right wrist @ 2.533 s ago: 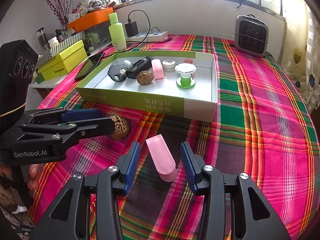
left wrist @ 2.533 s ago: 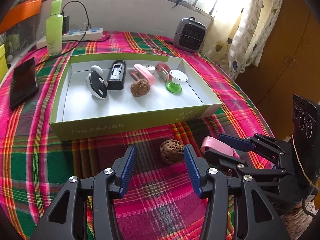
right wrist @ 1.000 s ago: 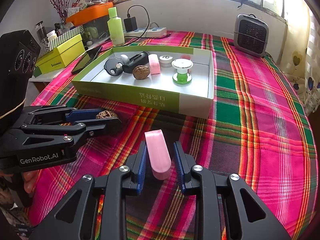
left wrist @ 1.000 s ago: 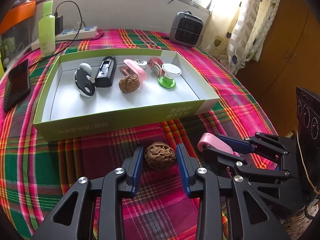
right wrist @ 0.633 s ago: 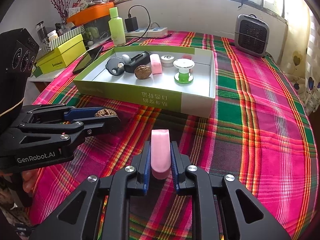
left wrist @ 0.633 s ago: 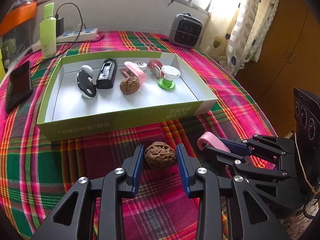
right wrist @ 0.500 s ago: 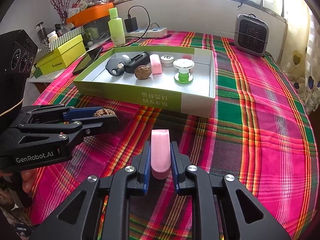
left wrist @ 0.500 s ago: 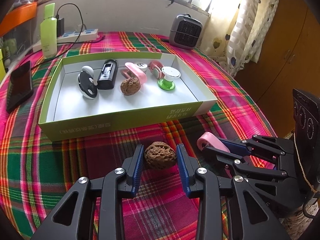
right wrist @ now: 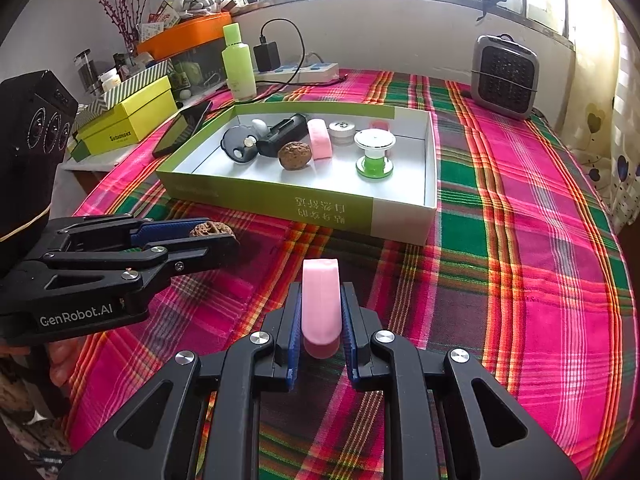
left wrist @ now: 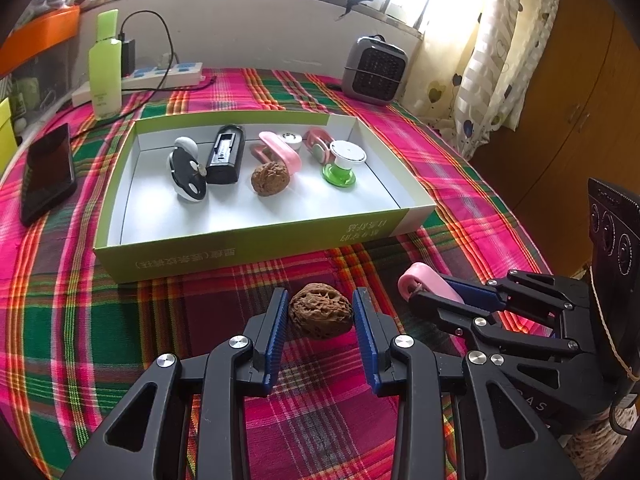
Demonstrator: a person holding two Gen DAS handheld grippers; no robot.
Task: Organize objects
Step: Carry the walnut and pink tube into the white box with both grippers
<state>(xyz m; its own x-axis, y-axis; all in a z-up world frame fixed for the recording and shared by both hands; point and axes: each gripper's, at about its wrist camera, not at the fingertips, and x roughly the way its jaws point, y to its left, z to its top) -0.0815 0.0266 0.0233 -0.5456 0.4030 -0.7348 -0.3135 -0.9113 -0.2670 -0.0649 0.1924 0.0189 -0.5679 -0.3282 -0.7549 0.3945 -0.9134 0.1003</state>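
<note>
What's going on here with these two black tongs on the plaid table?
A person is tidying small items into the green box. The left tongs are closed on a wrinkled walnut, and the right tongs are clamped on a pink clip. Both items are near the tablecloth, in front of the box, which already holds another walnut and a green spool.

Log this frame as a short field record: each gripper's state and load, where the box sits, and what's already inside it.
left gripper: shut on walnut
right gripper: shut on pink clip
green box: on plaid tablecloth, beyond both grippers
box contents: second walnut, pink clip, green spool, black case, black-and-white gadget, small round items at the back
</note>
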